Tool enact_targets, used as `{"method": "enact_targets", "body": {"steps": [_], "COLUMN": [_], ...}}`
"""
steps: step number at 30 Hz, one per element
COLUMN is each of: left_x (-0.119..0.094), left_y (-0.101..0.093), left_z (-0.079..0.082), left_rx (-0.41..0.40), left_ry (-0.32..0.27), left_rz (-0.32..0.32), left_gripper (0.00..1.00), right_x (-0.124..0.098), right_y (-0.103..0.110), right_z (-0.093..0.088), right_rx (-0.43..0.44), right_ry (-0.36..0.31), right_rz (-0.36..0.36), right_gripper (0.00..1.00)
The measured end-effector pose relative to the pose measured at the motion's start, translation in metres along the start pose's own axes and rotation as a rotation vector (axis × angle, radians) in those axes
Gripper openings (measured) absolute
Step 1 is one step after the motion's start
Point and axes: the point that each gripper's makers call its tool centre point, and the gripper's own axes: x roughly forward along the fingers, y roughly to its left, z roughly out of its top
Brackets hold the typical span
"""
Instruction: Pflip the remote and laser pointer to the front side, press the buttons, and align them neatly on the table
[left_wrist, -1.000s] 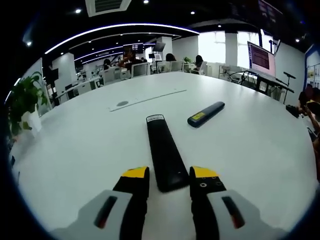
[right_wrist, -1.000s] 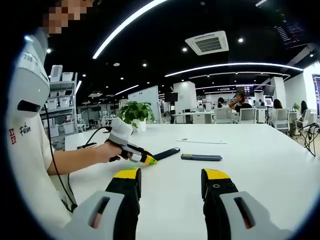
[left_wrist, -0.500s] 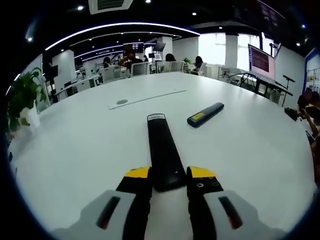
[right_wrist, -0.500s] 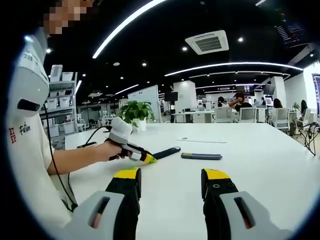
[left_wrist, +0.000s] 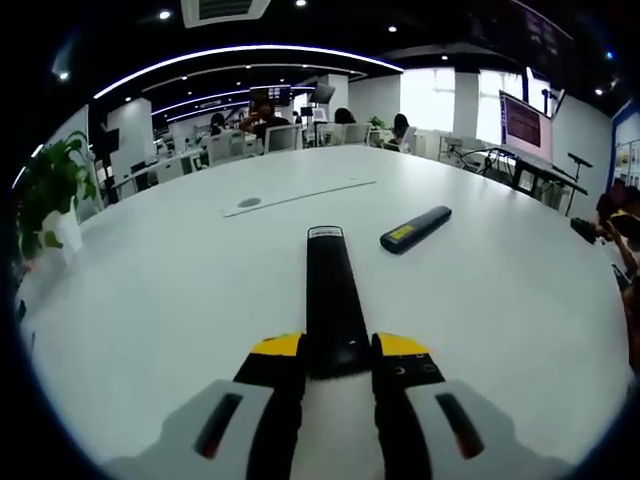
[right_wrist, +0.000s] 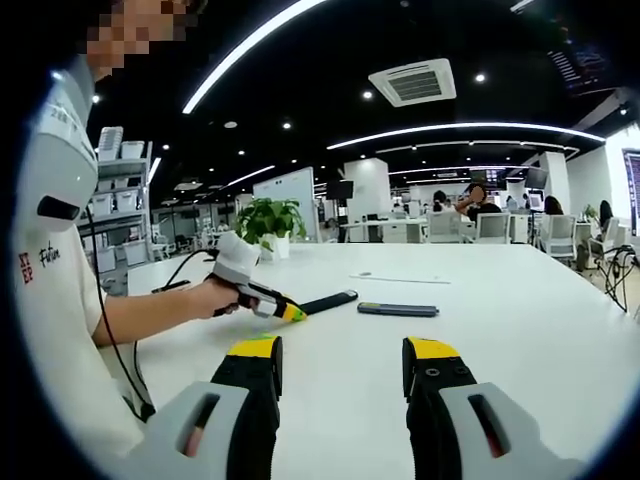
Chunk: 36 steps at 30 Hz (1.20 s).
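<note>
Left gripper (left_wrist: 337, 345) has closed on one remote (left_wrist: 334, 299); one laser pointer (left_wrist: 415, 229) beside.

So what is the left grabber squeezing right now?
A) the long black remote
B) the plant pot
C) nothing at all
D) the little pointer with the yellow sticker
A: in the left gripper view, the left gripper has its yellow-tipped jaws closed against both sides of the near end of the long black remote, while the laser pointer lies apart on the white table.
</note>
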Motion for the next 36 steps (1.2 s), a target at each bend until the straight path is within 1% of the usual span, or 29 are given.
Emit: {"method": "enact_targets", "body": {"steps": [7, 10, 15, 21, 32, 36], "left_x": [-0.004, -0.007, -0.009, -0.011, -0.014, -0.016], "left_y": [0.000, -0.001, 0.003, 0.006, 0.012, 0.010], "left_z": [-0.002, -0.003, -0.004, -0.007, -0.011, -0.012], "left_rx": [0.002, 0.001, 0.000, 0.002, 0.008, 0.011], "left_ry": [-0.001, 0.009, 0.014, 0.017, 0.017, 0.015], "left_rz": [-0.003, -0.003, -0.004, -0.004, -0.016, -0.017], "left_gripper": [0.28, 0.27, 0.27, 0.27, 0.27, 0.28], "right_x": [0.002, 0.005, 0.009, 0.013, 0.010, 0.010], "right_y": [0.001, 0.003, 0.005, 0.007, 0.005, 0.005], "right_z": [0.000, -0.001, 0.001, -0.003, -0.006, -0.008], "right_rx": [-0.004, -0.004, -0.007, -0.004, 0.003, 0.009], "right_ry": [0.003, 0.009, 0.004, 0.010, 0.011, 0.011], "right_rz": [0.000, 0.009, 0.018, 0.028, 0.016, 0.013], "right_gripper": [0.50, 0.50, 0.50, 0.50, 0.50, 0.50]}}
